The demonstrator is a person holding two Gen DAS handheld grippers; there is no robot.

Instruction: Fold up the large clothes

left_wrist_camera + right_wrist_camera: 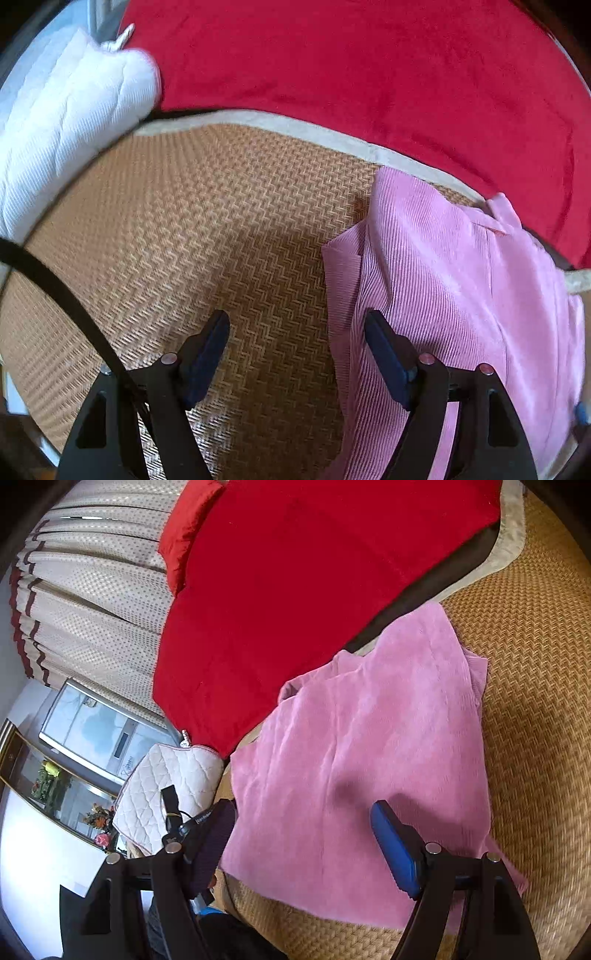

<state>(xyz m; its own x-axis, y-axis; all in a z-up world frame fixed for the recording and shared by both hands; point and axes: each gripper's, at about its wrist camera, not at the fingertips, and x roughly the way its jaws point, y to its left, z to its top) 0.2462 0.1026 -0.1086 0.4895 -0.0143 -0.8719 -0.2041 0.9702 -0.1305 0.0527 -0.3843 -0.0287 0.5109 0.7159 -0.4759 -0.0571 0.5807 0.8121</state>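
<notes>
A pink ribbed garment (450, 280) lies on a woven straw mat (207, 229), partly folded over itself. My left gripper (295, 328) points steeply down at the garment's left edge. Its jaws stand wide apart with nothing between them, the right finger over the pink cloth and the left finger over bare mat. In the right wrist view the same pink garment (362, 760) spreads flat across the mat (535, 701). My right gripper (303, 819) hovers open above the garment's near part, with only cloth beneath it and nothing gripped.
A red blanket (351, 62) covers the bed beyond the mat, also seen as the red blanket (288, 583). A white quilted pillow (70, 122) lies at the mat's left; a quilted cushion (166, 794) sits by the bed edge. Curtains (92, 590) and a cabinet (55, 786) stand beyond.
</notes>
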